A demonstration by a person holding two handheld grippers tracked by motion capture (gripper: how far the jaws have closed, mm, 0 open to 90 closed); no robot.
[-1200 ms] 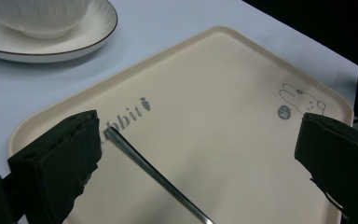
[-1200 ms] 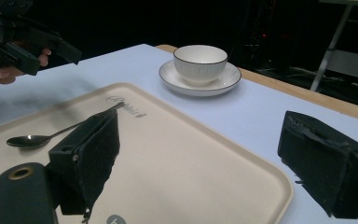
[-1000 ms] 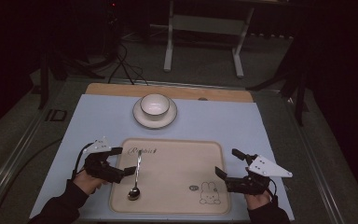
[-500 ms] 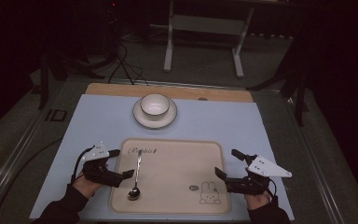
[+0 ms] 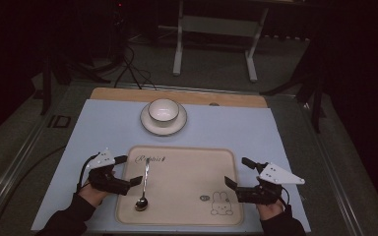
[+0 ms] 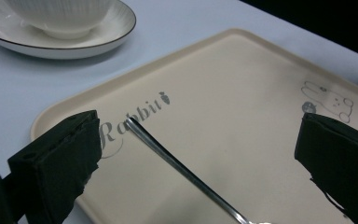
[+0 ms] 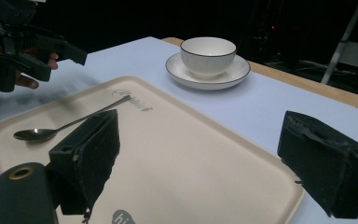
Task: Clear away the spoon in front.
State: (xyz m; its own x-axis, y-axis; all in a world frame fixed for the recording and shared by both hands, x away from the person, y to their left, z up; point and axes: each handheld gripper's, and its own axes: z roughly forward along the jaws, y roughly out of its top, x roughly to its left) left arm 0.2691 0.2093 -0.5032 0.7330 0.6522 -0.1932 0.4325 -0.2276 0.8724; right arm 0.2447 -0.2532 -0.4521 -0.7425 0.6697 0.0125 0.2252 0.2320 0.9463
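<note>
**Spoon untouched on the tray, both grippers waiting wide**

Nothing appears done yet: the spoon (image 5: 143,187) lies loose on the left part of the tray (image 5: 187,216), its long axis running near to far, bowl at the near end, handle tip toward the cup (image 5: 163,109) and saucer (image 5: 148,125). The left gripper (image 5: 128,170) straddles the handle with jaws apart, gripping nothing. The right gripper (image 5: 236,172), jaws apart too, rests at the tray's right edge.

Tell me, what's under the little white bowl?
A white saucer with a dark rim sits under the bowl, on the pale blue table cover. The saucer's middle is hidden by the bowl.
</note>
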